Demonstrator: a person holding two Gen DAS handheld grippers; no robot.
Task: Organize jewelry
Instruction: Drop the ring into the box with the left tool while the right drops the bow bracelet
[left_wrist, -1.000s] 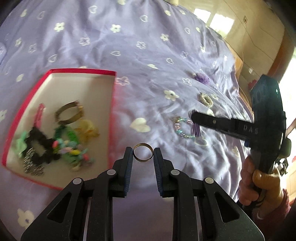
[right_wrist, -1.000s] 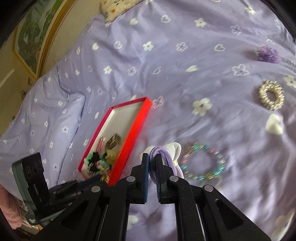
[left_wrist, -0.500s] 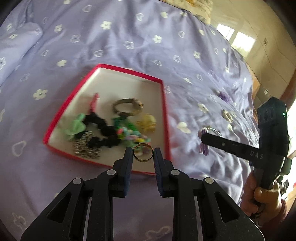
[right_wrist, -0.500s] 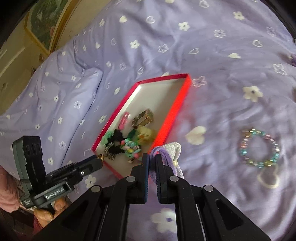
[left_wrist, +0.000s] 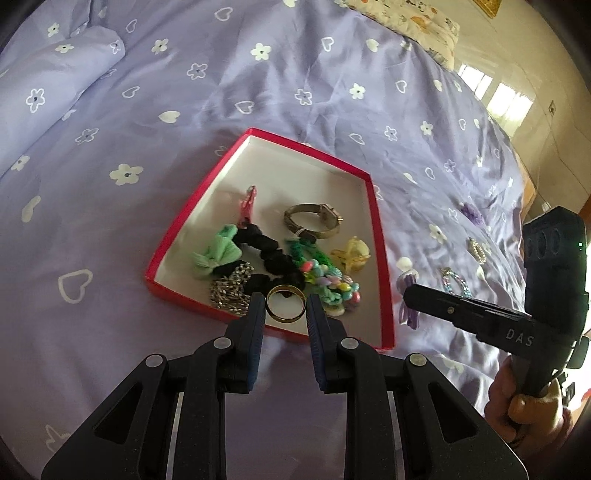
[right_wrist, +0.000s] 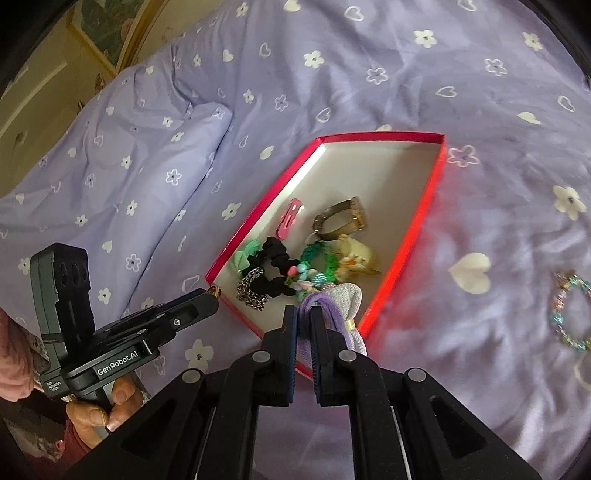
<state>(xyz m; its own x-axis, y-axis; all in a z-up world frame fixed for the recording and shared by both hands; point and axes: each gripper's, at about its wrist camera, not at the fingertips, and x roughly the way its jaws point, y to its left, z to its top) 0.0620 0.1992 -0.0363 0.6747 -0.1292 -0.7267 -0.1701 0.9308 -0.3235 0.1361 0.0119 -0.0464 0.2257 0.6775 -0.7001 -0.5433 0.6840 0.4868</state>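
Left gripper (left_wrist: 286, 303) pinches a gold ring (left_wrist: 286, 303) between its 2 fingers, right over the near edge of the red box (left_wrist: 377, 221) on the purple bedspread (left_wrist: 295, 74). Right gripper (right_wrist: 303, 317) has its fingers pressed tight on a lavender hair tie (right_wrist: 332, 301), hanging over the box's near right corner. Inside the box: a gold watch (left_wrist: 314, 221), black scrunchie (left_wrist: 273, 254), green bow (left_wrist: 218, 254), silver chain (left_wrist: 231, 291). Out on the bedspread to the right lies a beaded bracelet (right_wrist: 570, 310).
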